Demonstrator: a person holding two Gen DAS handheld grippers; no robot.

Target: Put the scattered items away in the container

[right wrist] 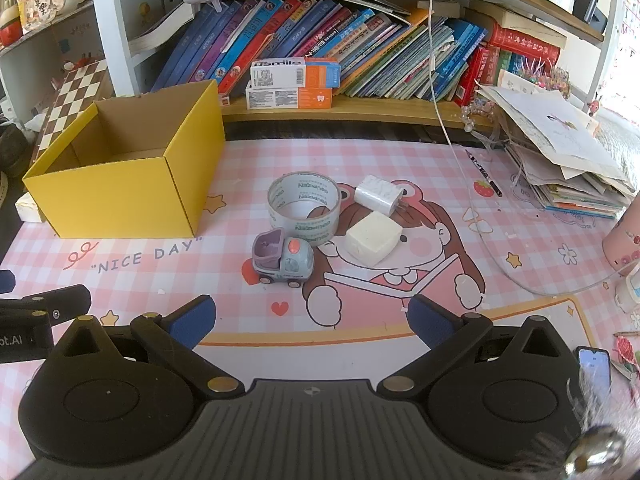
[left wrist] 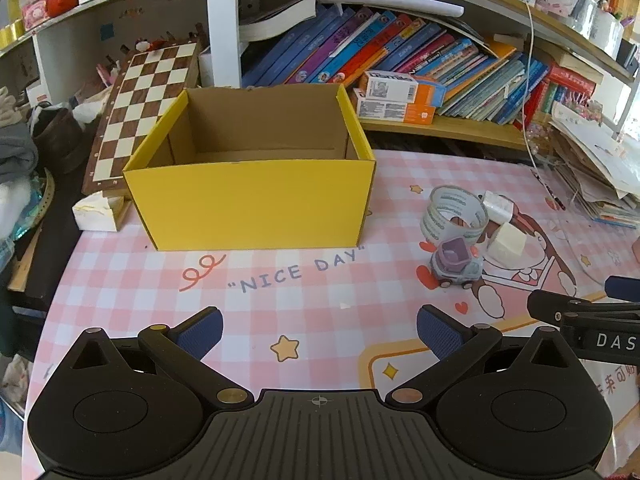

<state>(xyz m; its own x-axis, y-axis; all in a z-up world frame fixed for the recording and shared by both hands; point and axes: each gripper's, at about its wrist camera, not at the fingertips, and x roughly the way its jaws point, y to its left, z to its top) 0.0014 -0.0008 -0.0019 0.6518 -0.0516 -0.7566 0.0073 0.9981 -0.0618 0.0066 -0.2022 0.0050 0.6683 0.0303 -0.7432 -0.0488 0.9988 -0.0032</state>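
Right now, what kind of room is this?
Probably a child's study desk at home: a shelf of leaning picture books, a pink checked cartoon desk mat, and a toy truck beside a yellow box.

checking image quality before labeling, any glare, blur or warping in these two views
Left wrist view: strong fisheye bend in the shelf, dark corners, box and truck sharp. Right wrist view: same bending, bright washout at the right edge, a blurred object at bottom right; tape sharp.
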